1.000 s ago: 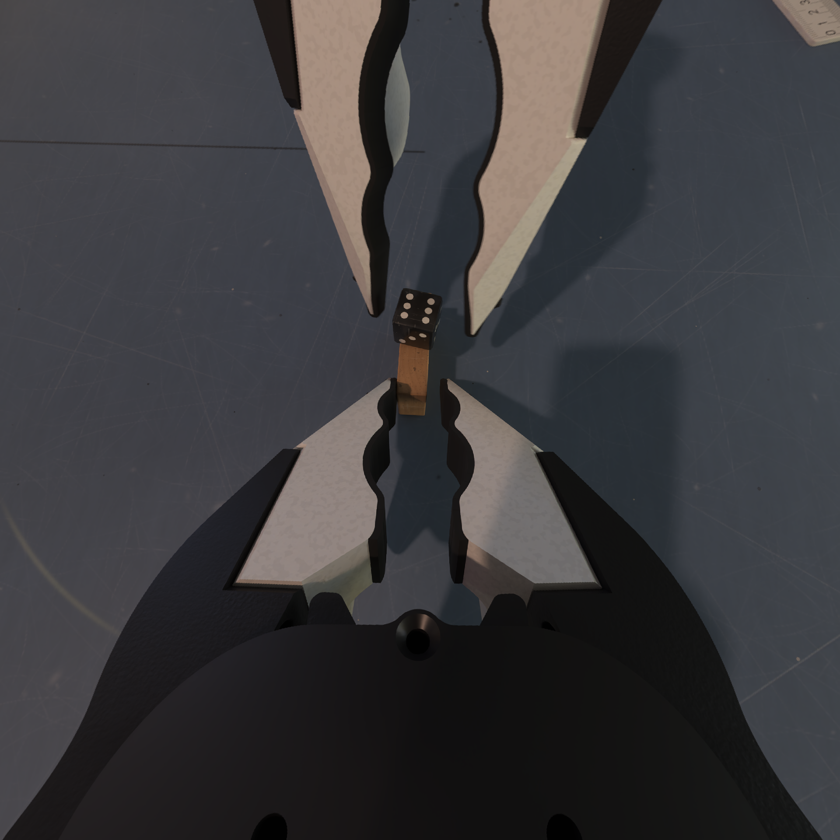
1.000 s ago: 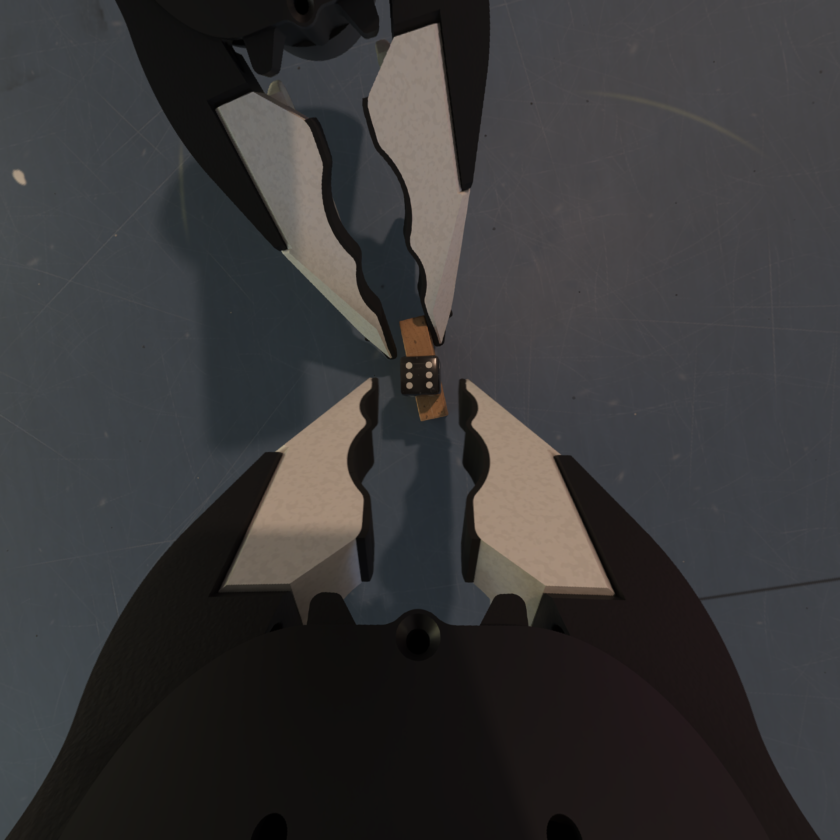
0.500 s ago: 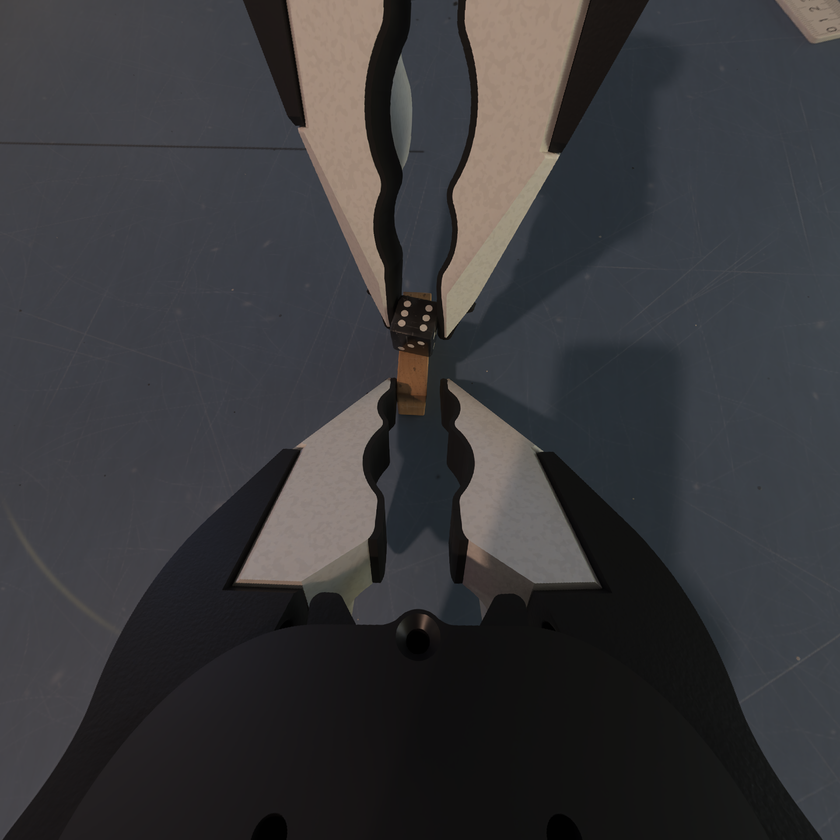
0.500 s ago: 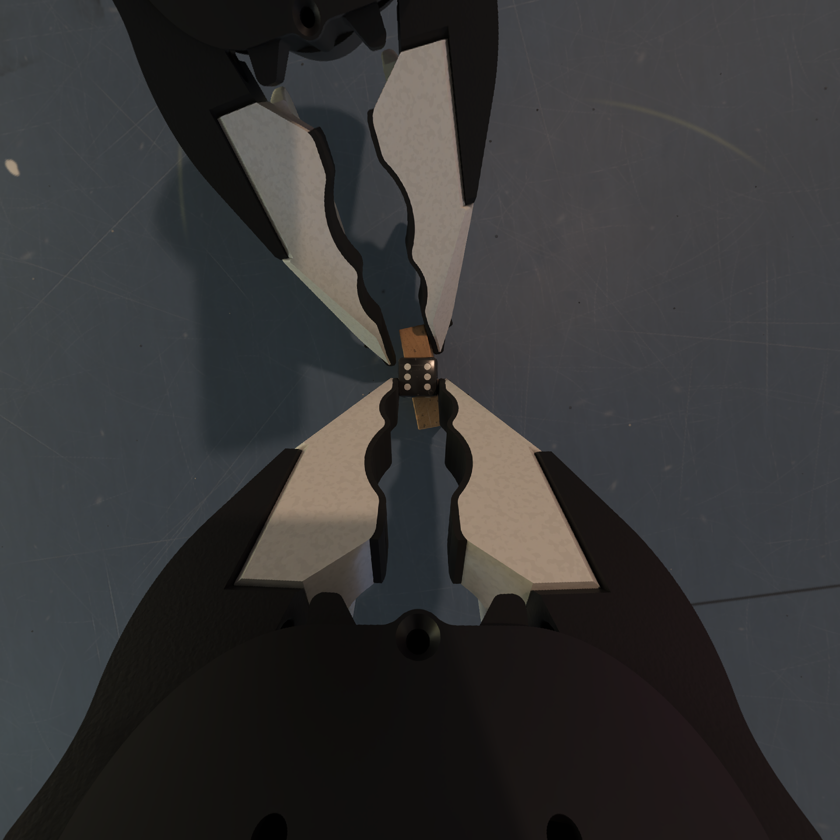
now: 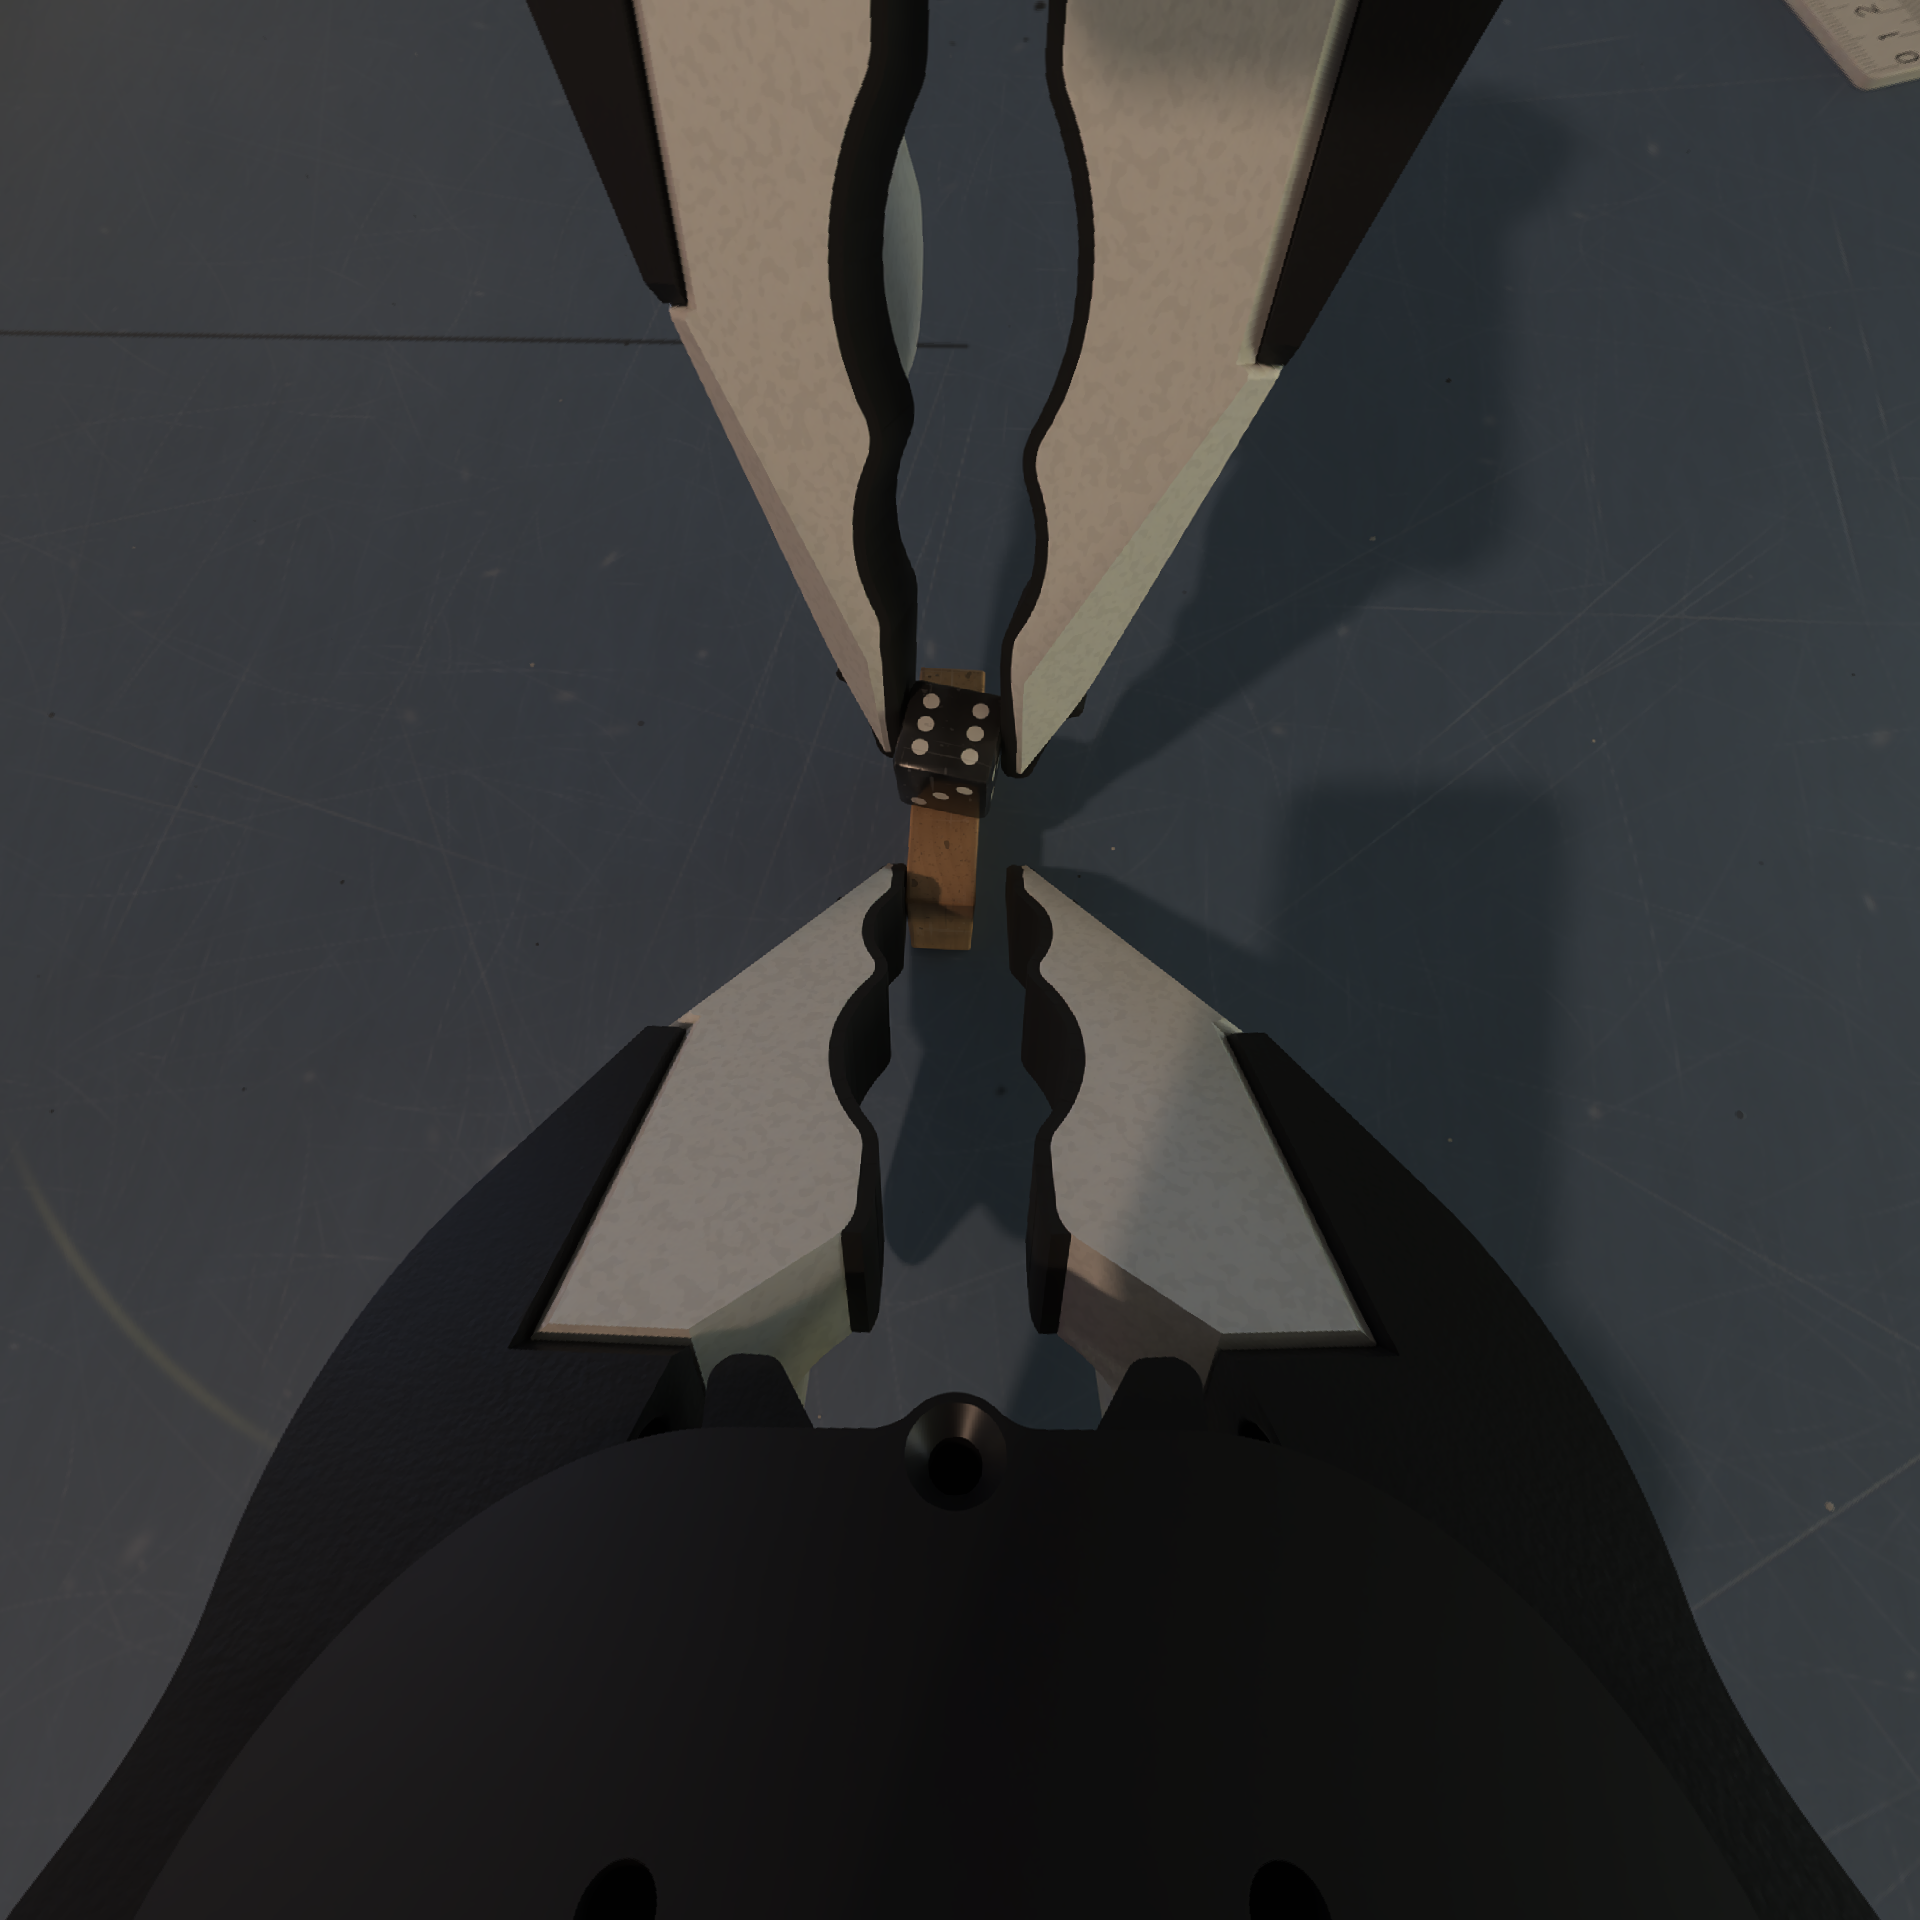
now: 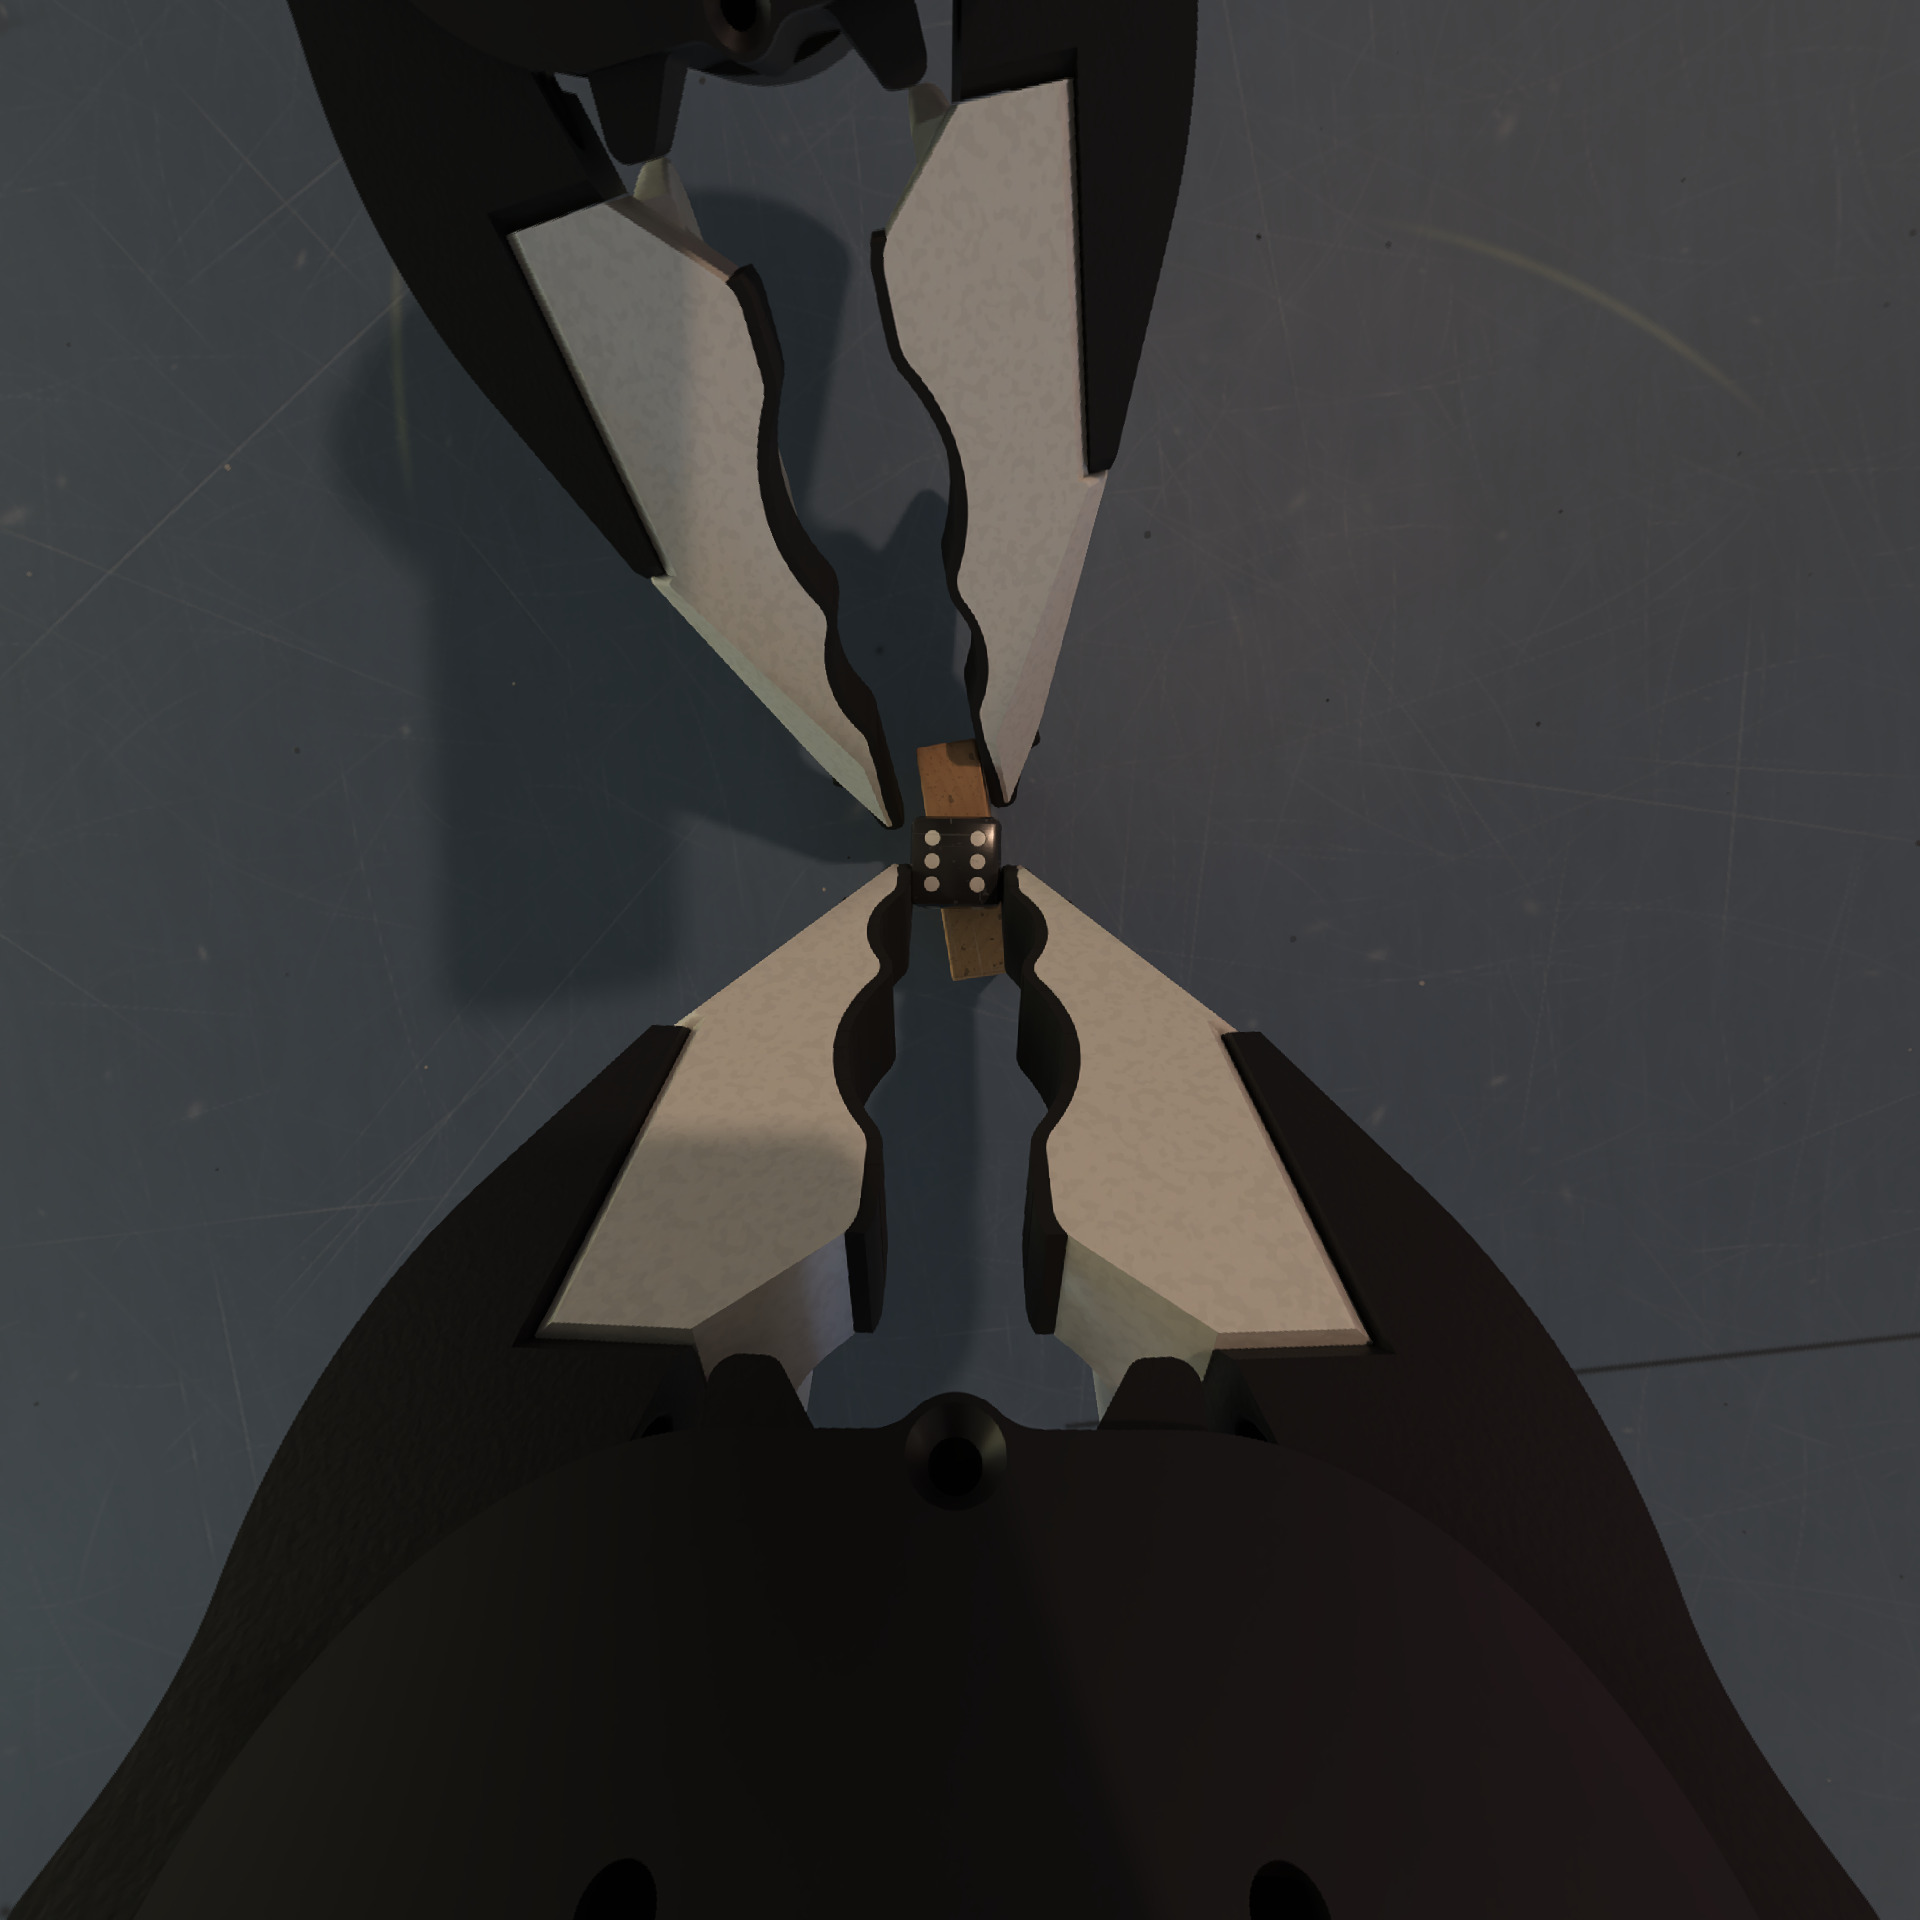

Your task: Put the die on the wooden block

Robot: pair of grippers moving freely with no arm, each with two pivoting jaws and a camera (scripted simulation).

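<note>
A black die (image 5: 951, 743) with white pips sits on a small wooden block (image 5: 943, 862) that lies on the dark blue-grey table. My right gripper (image 6: 956, 873) is shut on the die (image 6: 956, 862), one fingertip on each side. In the left wrist view it reaches in from the top (image 5: 953, 758). My left gripper (image 5: 956, 873) straddles the near end of the block with its jaws narrowly apart, and a thin gap shows beside the block. In the right wrist view it (image 6: 945, 812) flanks the far end of the block (image 6: 948, 784).
A pale ruler corner (image 5: 1881, 62) lies at the top right of the left wrist view. A pale rounded object (image 5: 906, 239) is mostly hidden behind the right gripper's finger. A thin seam (image 5: 312, 335) crosses the scratched table.
One second ago my right gripper stood open around the die; it then shut on it and has stayed so. The left gripper and the block have not moved.
</note>
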